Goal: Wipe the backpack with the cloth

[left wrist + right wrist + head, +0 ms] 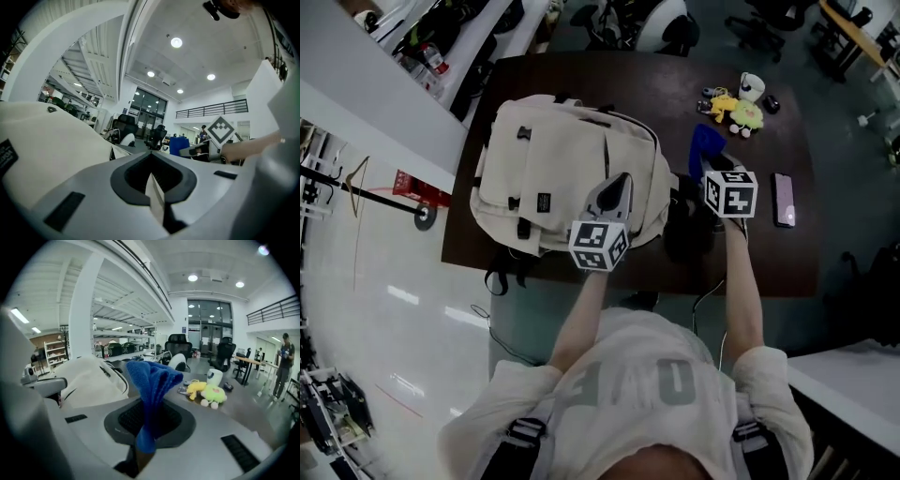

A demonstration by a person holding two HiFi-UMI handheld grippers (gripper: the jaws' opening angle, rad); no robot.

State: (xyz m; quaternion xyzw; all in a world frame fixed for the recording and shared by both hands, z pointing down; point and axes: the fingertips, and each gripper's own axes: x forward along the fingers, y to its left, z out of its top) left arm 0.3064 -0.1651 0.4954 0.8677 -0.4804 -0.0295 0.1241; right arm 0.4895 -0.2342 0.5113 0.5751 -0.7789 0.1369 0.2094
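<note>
While the bag (pixel 567 173) lies flat on the table (pixel 787 262), the right gripper (pixel 710 167) is pinched tight on the blue cloth (pixel 152 380), just beside the bag's right edge. The left gripper (pixel 622 183) is over the bag's near side, with its jaws pressed together and nothing between them. I cannot tell if it touches the bag.

The cloth is soft, light and floppy, and it stands up in a bunch above the jaws. I think it is held well, low down, so lots of cloth is free to rub. The bag looks soft and puffy. It may slide or dent when pushed, so the left gripper could press on top to hold it.
</note>
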